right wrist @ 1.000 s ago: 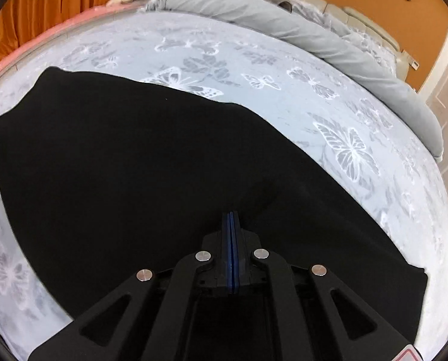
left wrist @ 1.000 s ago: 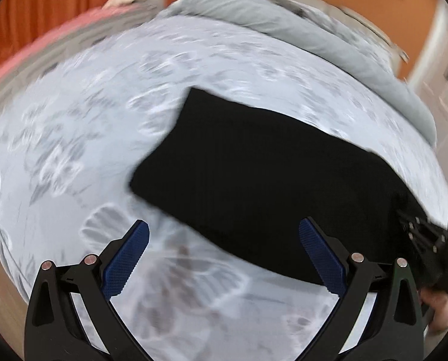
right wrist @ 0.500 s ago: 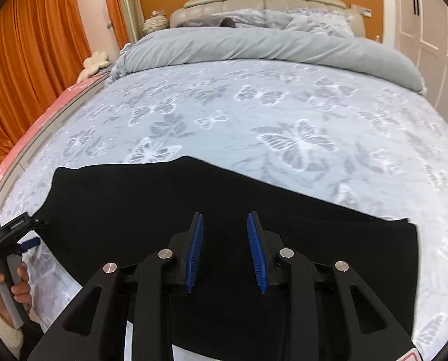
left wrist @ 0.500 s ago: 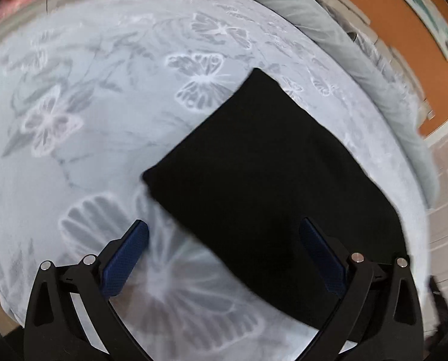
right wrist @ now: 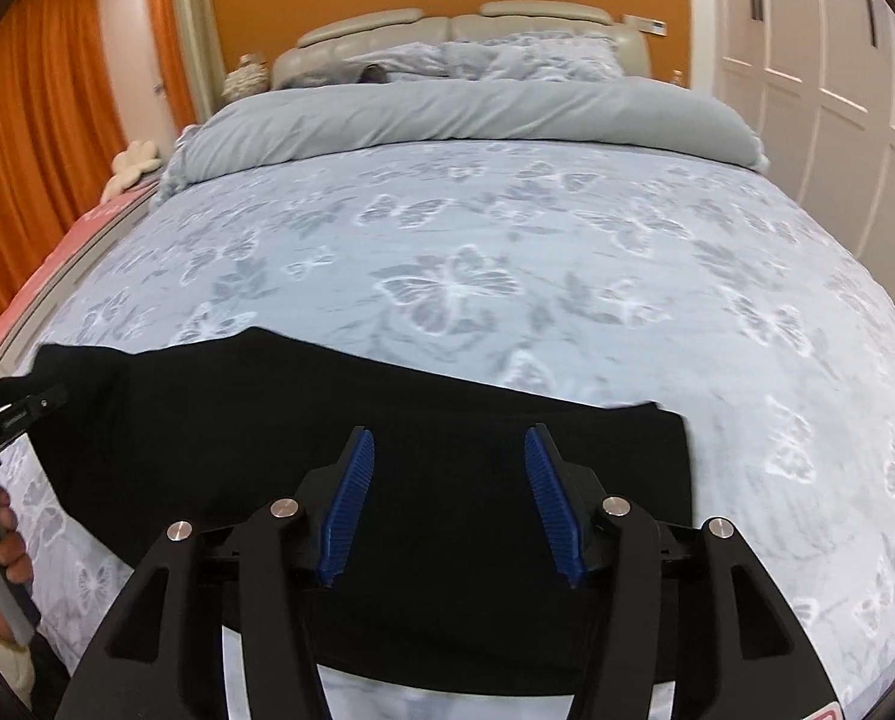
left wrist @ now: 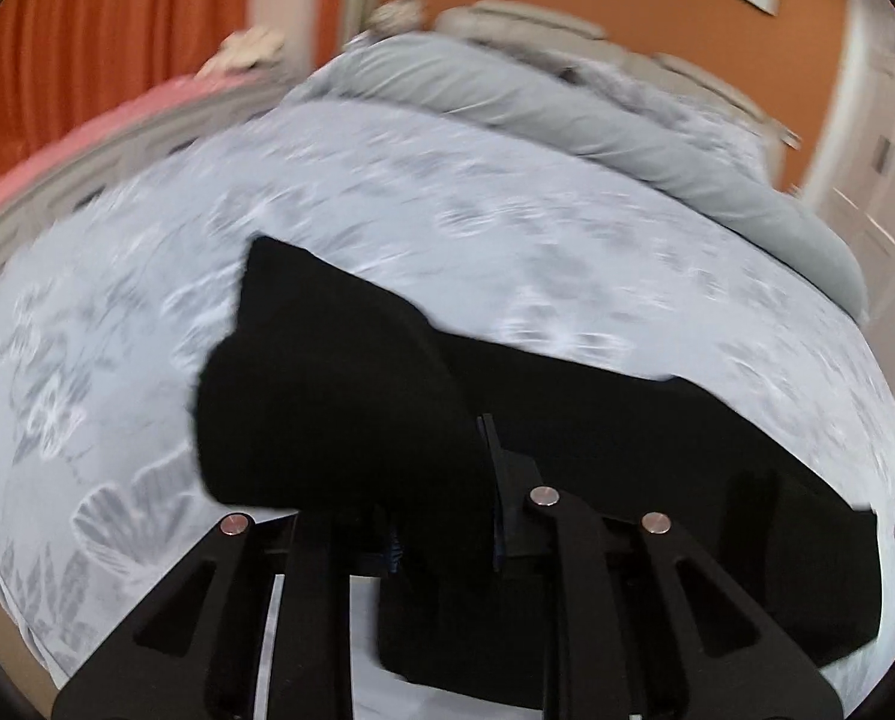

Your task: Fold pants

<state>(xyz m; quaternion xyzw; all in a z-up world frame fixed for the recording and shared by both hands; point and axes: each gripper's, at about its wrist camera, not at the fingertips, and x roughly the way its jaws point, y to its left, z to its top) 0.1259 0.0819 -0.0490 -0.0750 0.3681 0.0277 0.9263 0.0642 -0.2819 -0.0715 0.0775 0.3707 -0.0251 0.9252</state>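
Note:
The black pants (right wrist: 387,420) lie folded into a long band across the near part of the bed. My left gripper (left wrist: 447,510) is shut on the left end of the pants (left wrist: 339,396) and lifts it off the bed in a bunched fold. In the right wrist view the left gripper (right wrist: 27,408) shows at the far left, pinching that end. My right gripper (right wrist: 450,498) is open and empty, its blue pads (right wrist: 351,498) hovering over the right half of the pants.
The bedspread (right wrist: 477,252) is light blue-grey with butterfly print. A rolled grey duvet (right wrist: 447,114) and pillows lie at the head of the bed. Orange curtains (right wrist: 39,150) hang on the left and white wardrobe doors (right wrist: 837,90) stand on the right.
My left gripper has closed on the left end of the pants and raised it. My right gripper has let go of the pants, opened wide and pulled back.

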